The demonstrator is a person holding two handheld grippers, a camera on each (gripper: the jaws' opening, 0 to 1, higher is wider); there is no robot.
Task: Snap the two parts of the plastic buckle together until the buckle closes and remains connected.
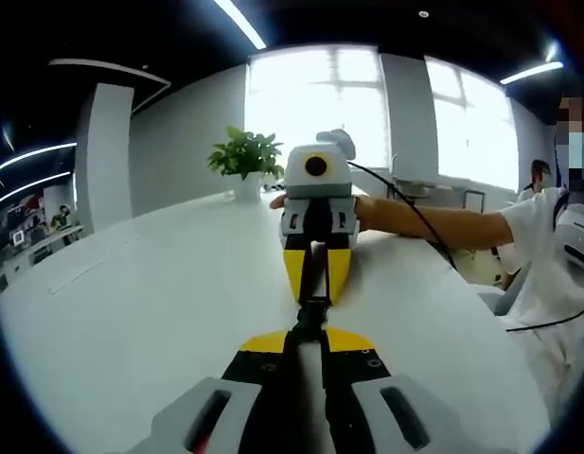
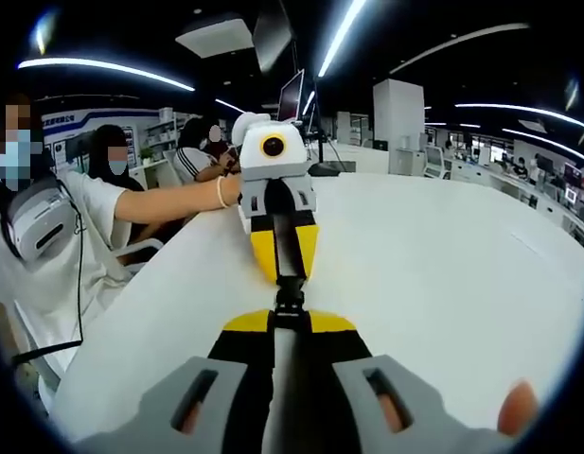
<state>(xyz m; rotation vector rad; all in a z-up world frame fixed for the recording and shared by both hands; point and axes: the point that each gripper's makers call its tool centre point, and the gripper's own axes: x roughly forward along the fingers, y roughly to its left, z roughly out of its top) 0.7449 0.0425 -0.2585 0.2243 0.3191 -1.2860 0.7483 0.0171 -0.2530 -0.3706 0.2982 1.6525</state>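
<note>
A black plastic buckle on a black strap spans the short gap between my two grippers, which face each other tip to tip over the white table. In the left gripper view my left gripper rises from the bottom, its yellow-tipped jaws shut on the strap at its end of the buckle. Opposite it, my right gripper is shut on the other end. The right gripper view shows the buckle between the right gripper and the left gripper. The two halves meet in one black line, but the seam is too small to read.
A potted plant stands at the far table edge. The person's forearm reaches in from the right, their white shirt at the table's side. Other people sit near a monitor beyond the table.
</note>
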